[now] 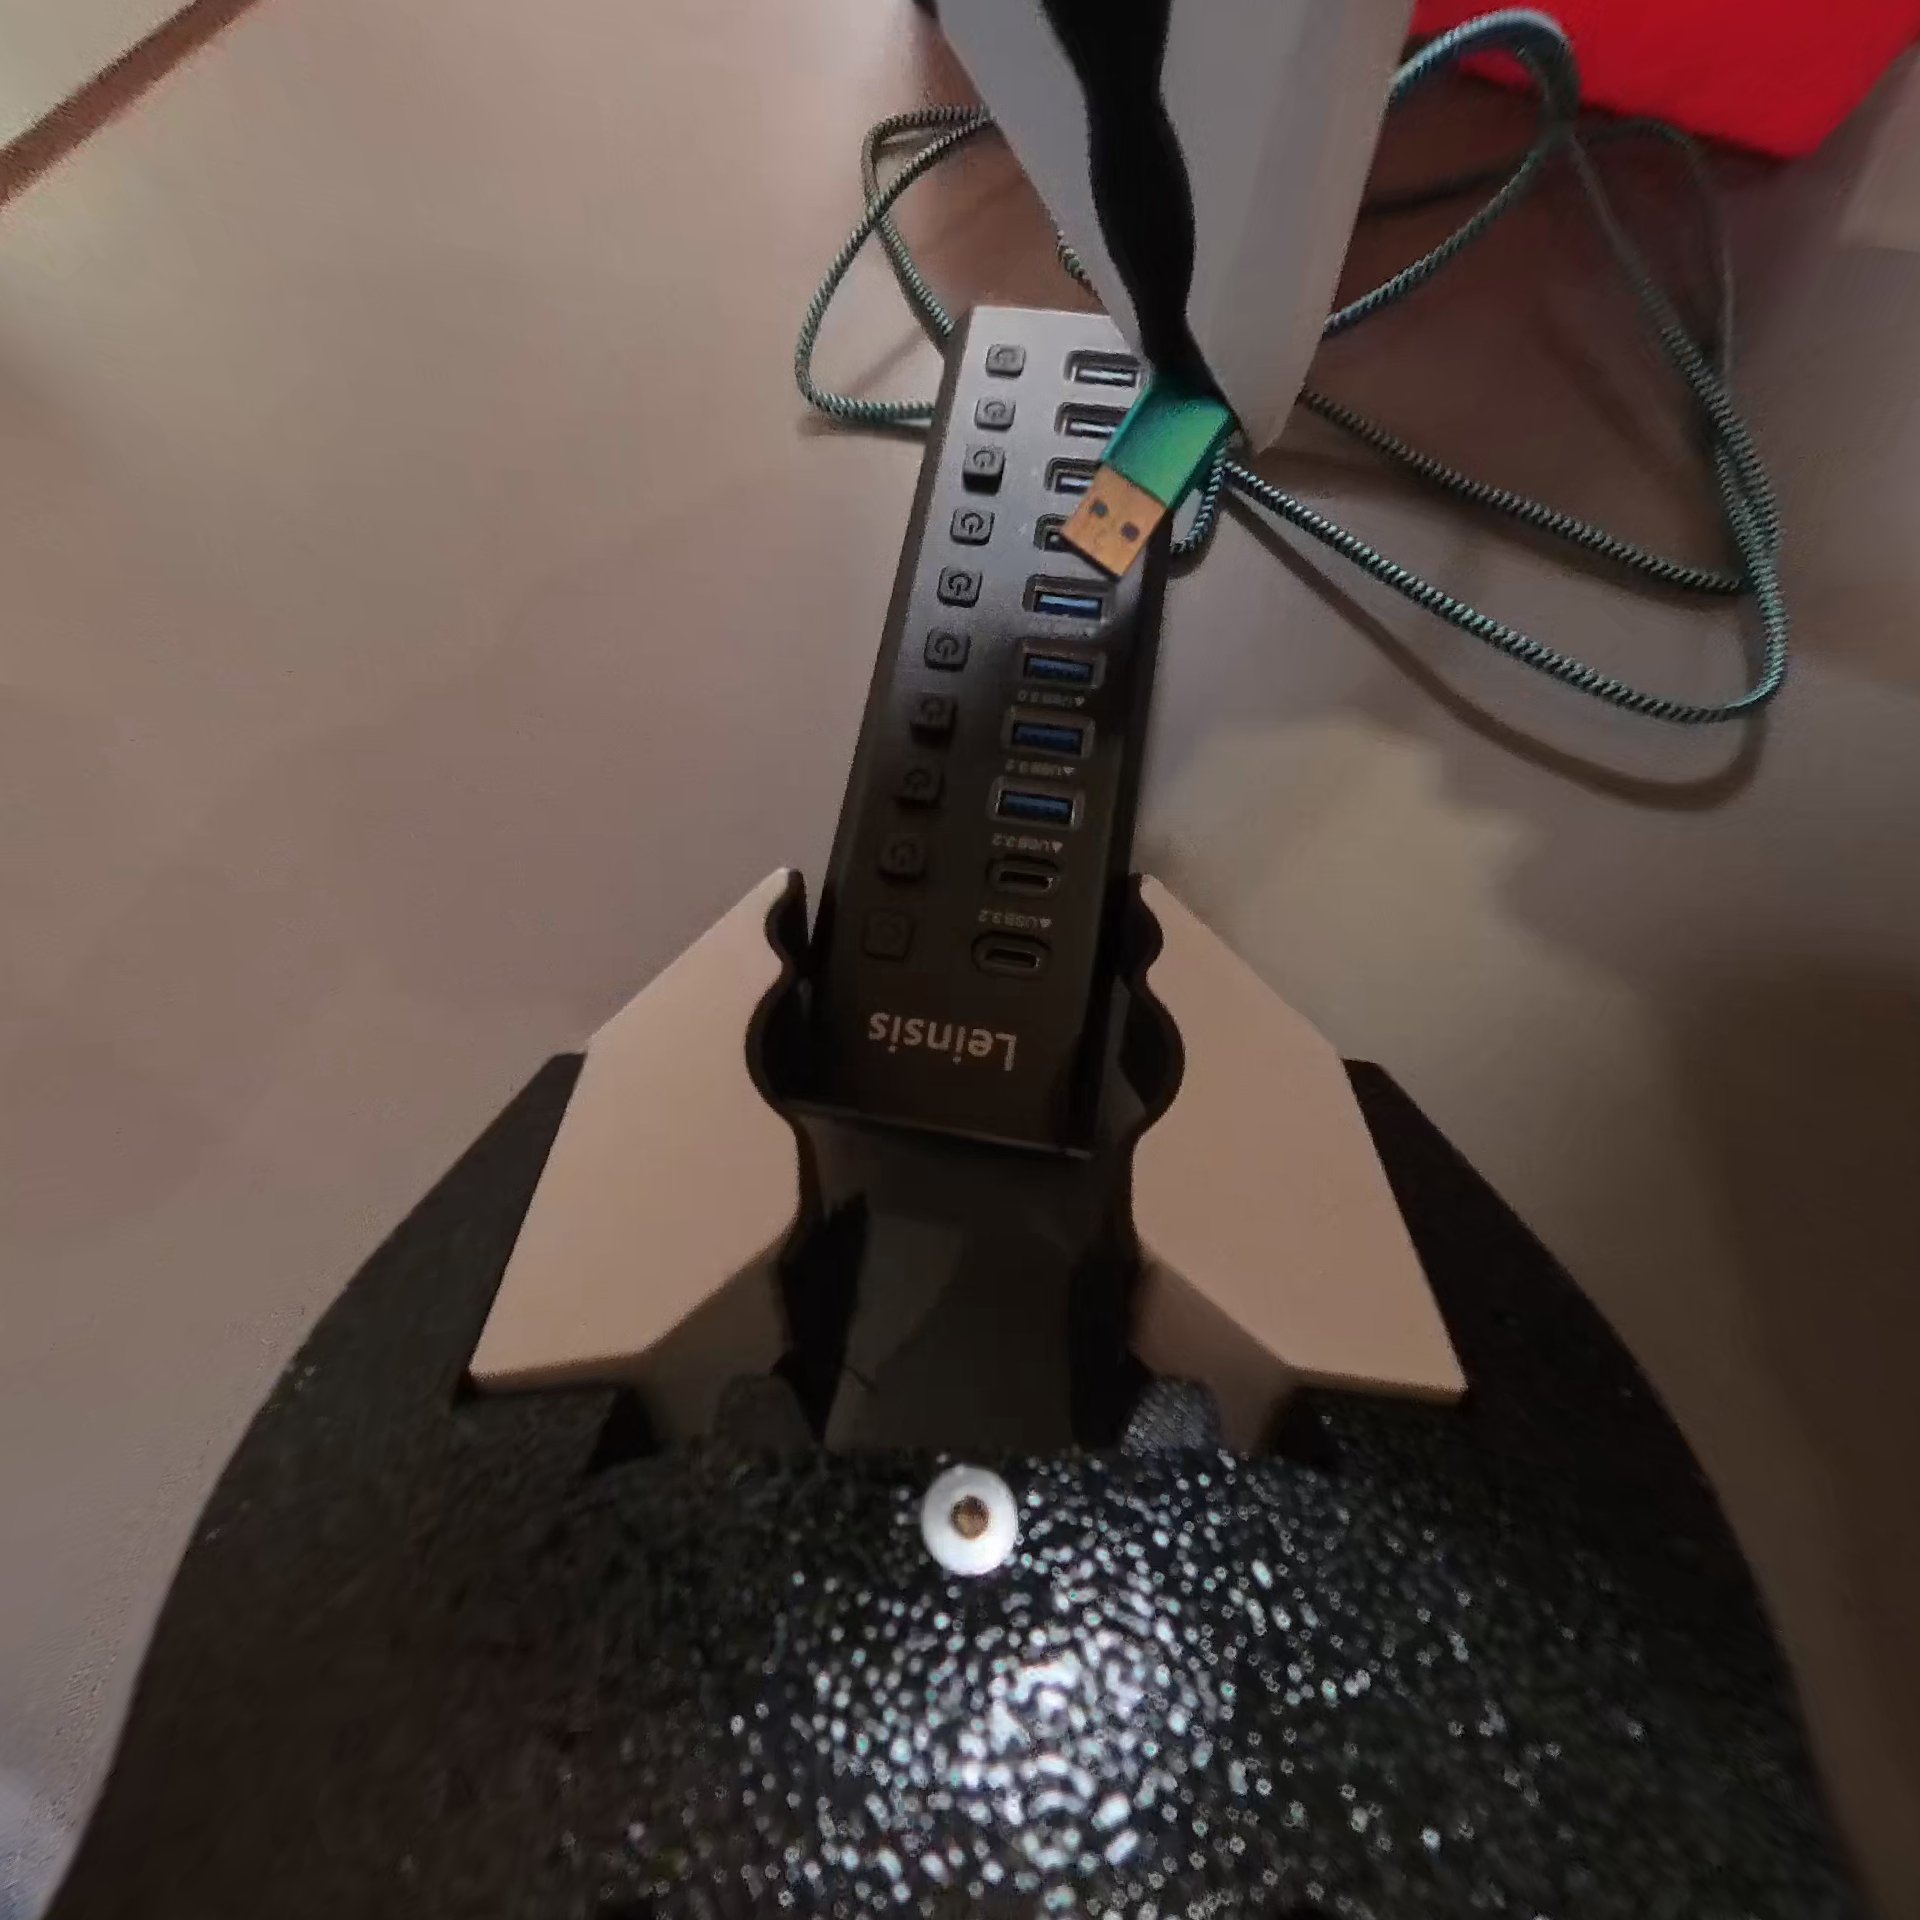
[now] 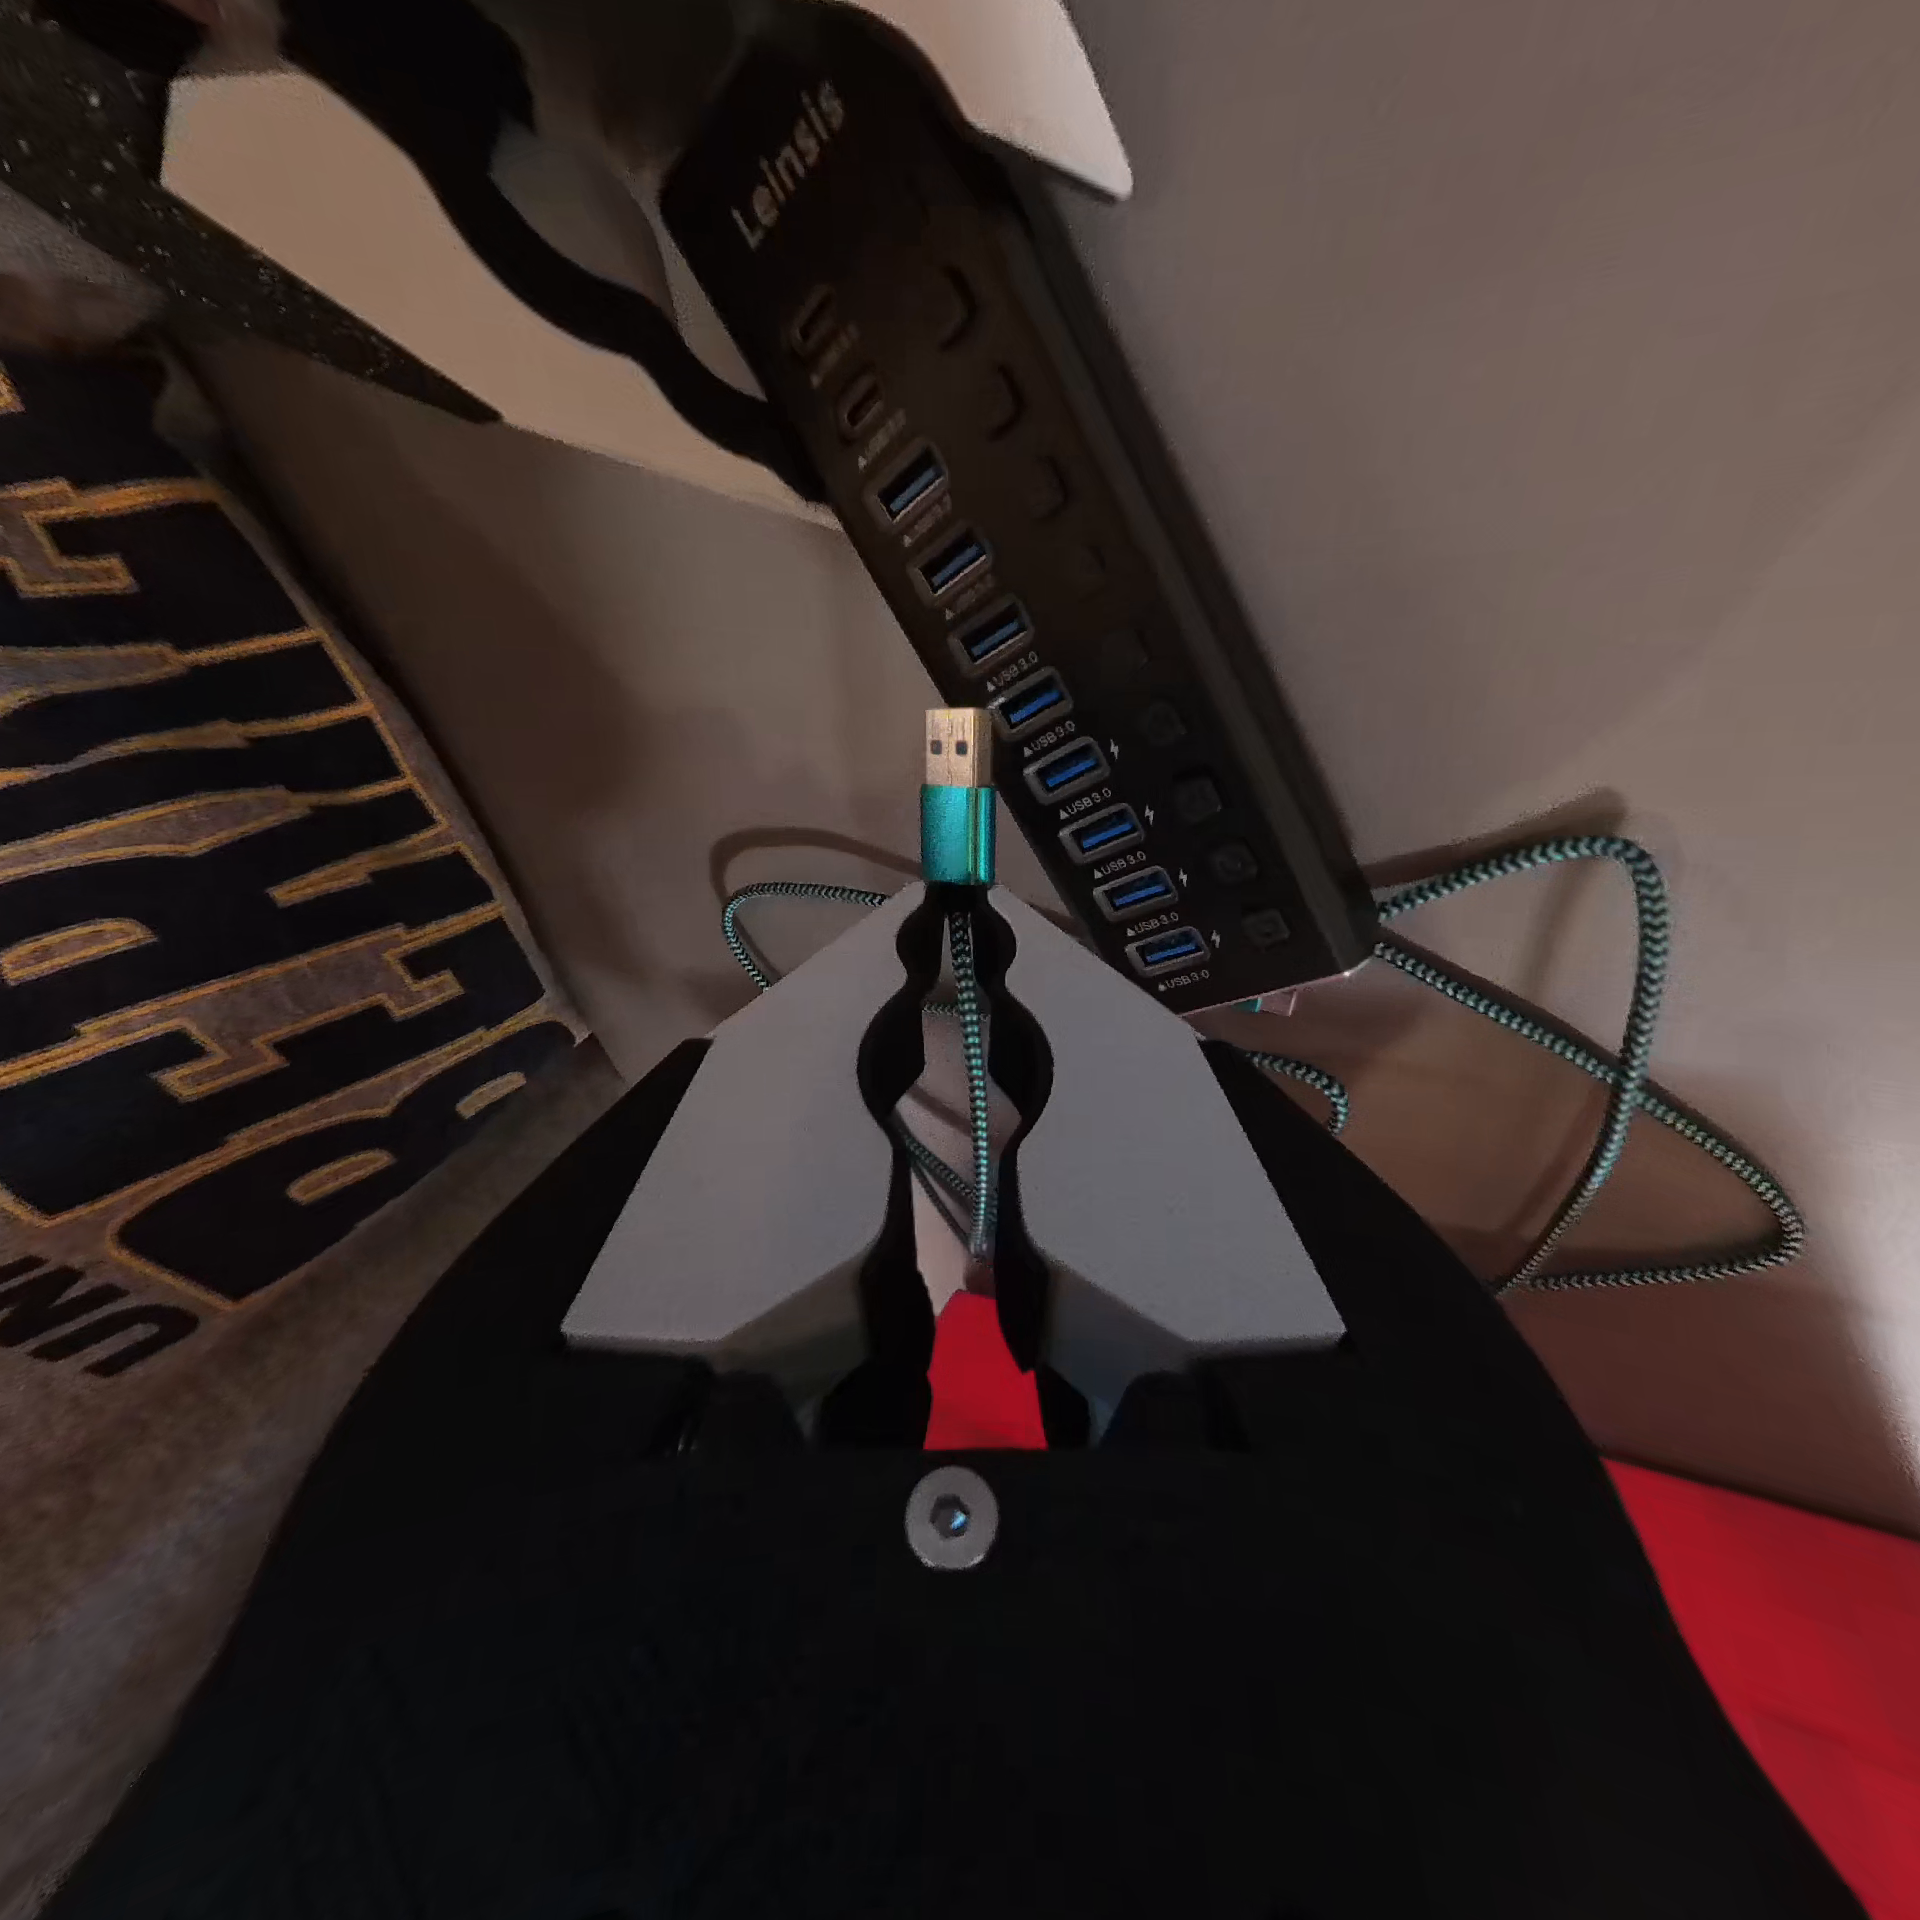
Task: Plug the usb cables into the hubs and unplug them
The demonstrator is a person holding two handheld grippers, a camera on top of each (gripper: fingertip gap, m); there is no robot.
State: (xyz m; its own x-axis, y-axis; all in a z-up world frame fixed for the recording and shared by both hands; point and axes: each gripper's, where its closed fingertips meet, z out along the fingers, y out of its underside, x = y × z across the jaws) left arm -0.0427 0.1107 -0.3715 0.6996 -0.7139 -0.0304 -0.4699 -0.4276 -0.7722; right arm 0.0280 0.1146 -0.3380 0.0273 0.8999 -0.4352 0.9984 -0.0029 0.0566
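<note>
A long black USB hub with a row of blue ports and a row of buttons lies on the beige table. My left gripper is shut on its near end. My right gripper is shut on a green braided USB cable just behind its teal plug. The gold plug tip hovers just above the hub's far ports and is in no port. The hub also shows in the right wrist view, up and right of the plug. The right gripper shows from above in the left wrist view.
The cable's slack loops lie on the table beyond and right of the hub. A red object sits at the far right corner. A person's dark garment with gold lettering fills the left of the right wrist view. My right fingertips sit around 9 cm from my left ones.
</note>
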